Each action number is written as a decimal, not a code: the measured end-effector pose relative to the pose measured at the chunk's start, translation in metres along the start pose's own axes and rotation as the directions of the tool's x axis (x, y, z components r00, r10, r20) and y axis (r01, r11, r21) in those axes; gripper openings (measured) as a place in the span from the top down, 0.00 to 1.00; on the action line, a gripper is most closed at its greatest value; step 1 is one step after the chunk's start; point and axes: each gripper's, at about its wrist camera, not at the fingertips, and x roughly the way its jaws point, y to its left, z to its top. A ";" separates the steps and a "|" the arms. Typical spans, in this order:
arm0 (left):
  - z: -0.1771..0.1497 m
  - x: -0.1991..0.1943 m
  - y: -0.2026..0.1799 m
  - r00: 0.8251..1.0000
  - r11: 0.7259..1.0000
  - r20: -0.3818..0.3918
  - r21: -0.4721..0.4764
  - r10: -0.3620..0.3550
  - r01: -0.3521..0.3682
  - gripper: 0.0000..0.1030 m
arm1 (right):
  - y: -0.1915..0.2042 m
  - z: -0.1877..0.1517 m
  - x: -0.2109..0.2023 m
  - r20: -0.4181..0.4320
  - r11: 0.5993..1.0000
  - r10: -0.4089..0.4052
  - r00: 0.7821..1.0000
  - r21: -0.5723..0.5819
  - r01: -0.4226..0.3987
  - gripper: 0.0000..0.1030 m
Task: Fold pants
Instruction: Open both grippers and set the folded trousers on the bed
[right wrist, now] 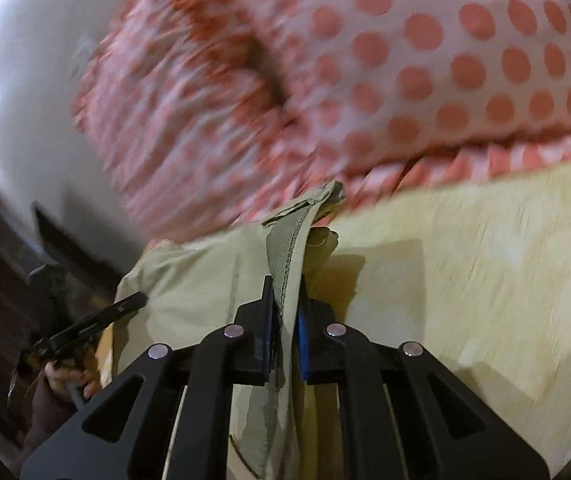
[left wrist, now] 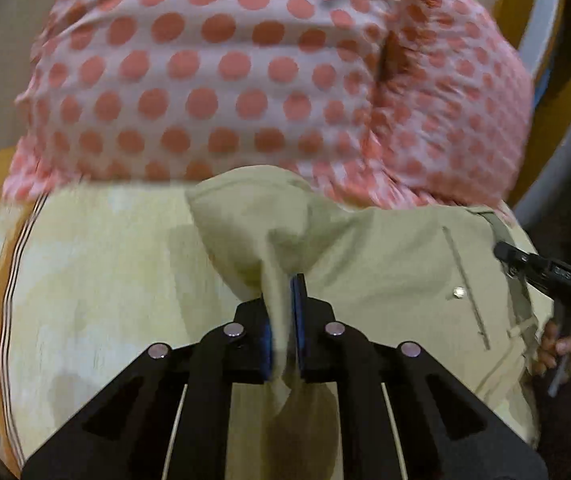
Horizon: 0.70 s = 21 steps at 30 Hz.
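A fold of the khaki cotton pants (left wrist: pixel 397 264) is seen pinched between the blue-padded jaws of the left gripper (left wrist: pixel 284 320), which are closed on the cloth. In the other wrist view, a stitched edge band of the same pants (right wrist: pixel 289 256) is clamped by the jaws of the right gripper (right wrist: pixel 285 324), likewise closed on fabric. The garment is spread over the pale yellow wood-grain worktop (left wrist: pixel 97 280), with its body lying to the right in the left wrist view and to the left in the right wrist view (right wrist: pixel 189 280). A metal rivet (left wrist: pixel 460 292) and a stitched pocket seam are visible on the flat part.

The far side of the worktop is bounded by a pink cloth with coral polka dots (left wrist: pixel 213 72), whose striped lower hem meets the worktop's far edge. Bare worktop lies to the left of the left gripper and to the right of the right gripper (right wrist: pixel 485 264). At the right margin of the left wrist view, the right gripper's black body (left wrist: pixel 541 272) and a hand (left wrist: pixel 565 346) are seen beside the pants' edge. Both frames are blurred.
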 end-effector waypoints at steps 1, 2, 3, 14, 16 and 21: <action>0.006 0.012 -0.001 1.000 1.000 0.000 0.003 0.024 -0.024 0.88 | -0.007 0.007 0.009 0.000 1.000 -0.030 1.000 0.002 0.030 0.90; 0.011 0.028 -0.002 0.997 0.997 -0.021 0.007 0.075 -0.075 0.82 | -0.012 0.011 0.019 -0.019 0.998 -0.068 0.997 -0.008 0.068 0.89; 0.011 0.034 -0.001 0.995 0.996 -0.038 0.006 0.093 -0.093 0.80 | -0.016 0.013 0.028 -0.065 0.992 -0.123 0.990 -0.020 0.122 0.85; -0.023 -0.009 -0.023 0.994 0.995 -0.039 0.004 -0.104 0.104 0.43 | 0.006 -0.015 0.019 -0.192 1.000 0.023 0.981 0.011 -0.022 0.34; -0.027 0.026 -0.017 0.987 0.998 -0.151 -0.039 -0.057 0.052 0.50 | -0.006 -0.015 0.026 -0.177 0.996 0.031 0.984 0.087 -0.015 0.36; -0.052 -0.018 -0.027 0.997 0.998 -0.059 0.000 0.059 -0.059 0.34 | 0.036 -0.045 -0.017 -0.109 0.986 -0.167 0.980 -0.037 0.164 0.13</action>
